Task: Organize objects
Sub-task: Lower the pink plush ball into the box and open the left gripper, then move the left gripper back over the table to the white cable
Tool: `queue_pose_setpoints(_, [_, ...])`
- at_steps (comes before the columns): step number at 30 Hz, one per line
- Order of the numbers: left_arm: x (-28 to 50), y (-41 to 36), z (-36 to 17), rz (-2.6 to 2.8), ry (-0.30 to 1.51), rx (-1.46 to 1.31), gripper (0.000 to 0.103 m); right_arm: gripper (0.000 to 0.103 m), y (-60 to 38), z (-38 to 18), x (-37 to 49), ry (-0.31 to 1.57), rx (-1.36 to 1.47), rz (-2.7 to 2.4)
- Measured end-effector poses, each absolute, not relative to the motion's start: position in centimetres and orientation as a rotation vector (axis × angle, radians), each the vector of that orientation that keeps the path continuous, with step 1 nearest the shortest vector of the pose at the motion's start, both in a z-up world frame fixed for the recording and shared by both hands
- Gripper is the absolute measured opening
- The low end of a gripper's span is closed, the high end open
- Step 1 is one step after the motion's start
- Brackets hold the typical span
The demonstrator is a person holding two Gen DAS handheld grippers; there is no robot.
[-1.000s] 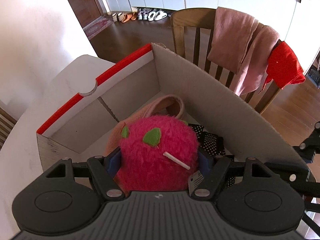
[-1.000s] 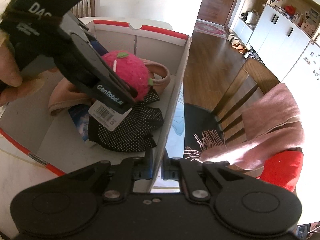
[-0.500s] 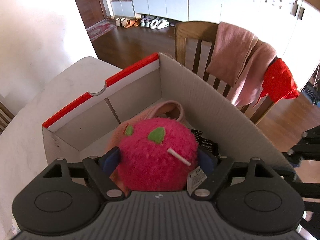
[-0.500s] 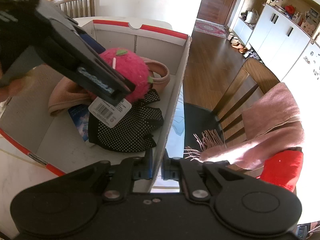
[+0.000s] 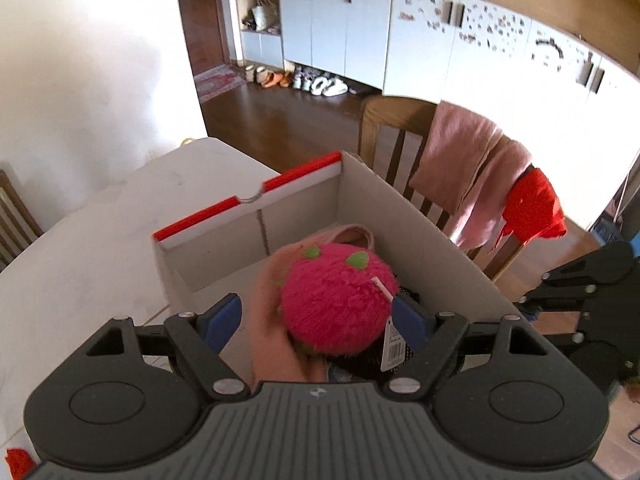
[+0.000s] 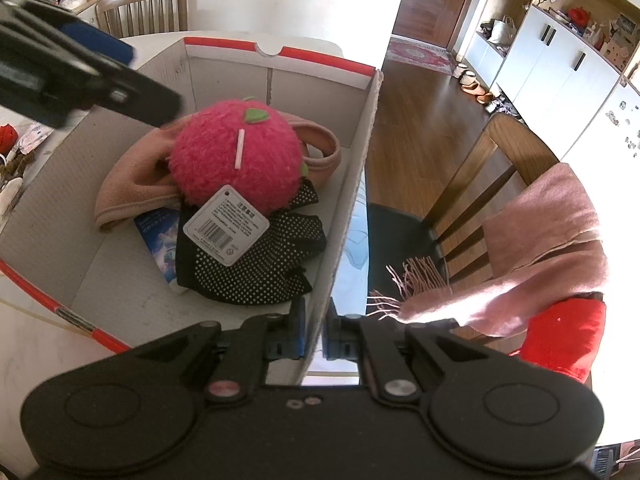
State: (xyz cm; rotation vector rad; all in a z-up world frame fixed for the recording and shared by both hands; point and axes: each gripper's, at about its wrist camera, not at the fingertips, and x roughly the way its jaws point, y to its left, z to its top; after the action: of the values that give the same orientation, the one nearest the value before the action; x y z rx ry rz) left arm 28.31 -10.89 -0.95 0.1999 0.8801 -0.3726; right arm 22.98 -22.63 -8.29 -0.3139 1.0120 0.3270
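Plush ball (image 6: 236, 158), bright pink with green felt leaves, lay inside the cardboard box (image 6: 352, 184) on the white bench (image 5: 80, 240). It rested on a pink fabric piece (image 6: 132, 184) and on a pair of black gloves with white dots (image 6: 256, 264), its barcode tag (image 6: 228, 230) hanging down over the gloves. A blue-printed packet (image 6: 158, 236) poked out from under the pile.

The left tool (image 5: 316, 320) stood with its jaws wide apart, having just been opening further. From its own camera the ball showed between the blue pads (image 5: 222, 316), yet the pads were clear of it on both sides. From the right camera the same tool appeared as a blurred dark shape above the box's far left, apart from the ball, so it had hold of nothing.

The right tool (image 6: 314, 332) was closed tight on the near wall of the box, one pad inside and one outside the cardboard edge.

Beyond the box stood a wooden chair (image 6: 480, 184) with a pink scarf (image 6: 552, 232) and a red cloth (image 6: 564, 336) draped over its back. White cupboards (image 5: 344, 36) lined the far wall, and shoes (image 5: 316, 82) sat on the wooden floor below them.
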Motion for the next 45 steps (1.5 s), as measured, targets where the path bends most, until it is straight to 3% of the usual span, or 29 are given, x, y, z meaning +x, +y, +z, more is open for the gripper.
queue_pose_setpoints(16, [20.2, -0.8, 1.1, -0.204, 0.817, 0.055, 0.082, 0.007, -22.3, -8.1, 22.9, 1.018, -0.323, 0.312])
queue_pose_setpoints(33, [13.8, 13.1, -3.9, 0.162, 0.91, -0.182, 0.085, 0.007, -22.4, -8.1, 22.8, 1.023, -0.335, 0.309])
queue_pose_setpoints(45, [11.7, 17.0, -8.9, 0.295, 0.99, -0.301, 0.086, 0.007, -22.6, -8.2, 22.9, 1.025, -0.345, 0.31])
